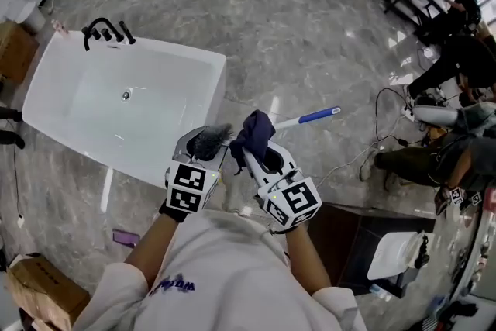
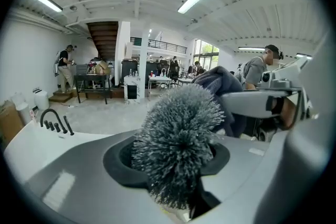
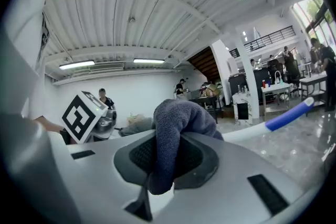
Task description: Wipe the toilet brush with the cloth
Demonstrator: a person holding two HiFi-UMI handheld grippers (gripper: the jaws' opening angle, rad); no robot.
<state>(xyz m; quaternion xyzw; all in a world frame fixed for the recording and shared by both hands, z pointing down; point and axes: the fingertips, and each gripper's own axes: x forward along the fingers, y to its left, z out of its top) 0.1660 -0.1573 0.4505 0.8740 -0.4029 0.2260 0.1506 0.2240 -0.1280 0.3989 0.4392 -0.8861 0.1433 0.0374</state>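
Left gripper (image 1: 201, 149) clamps toilet brush (image 2: 177, 136); right gripper (image 1: 261, 156) clamps cloth (image 3: 169, 126).

Left gripper (image 1: 200, 145), right gripper (image 1: 262, 157) close together, seemingly clamped.

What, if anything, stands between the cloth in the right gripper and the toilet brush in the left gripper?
Nothing visible does. The cloth, clamped in the right gripper, sits close beside the bristles of the toilet brush held by the left gripper; whether they touch is unclear.
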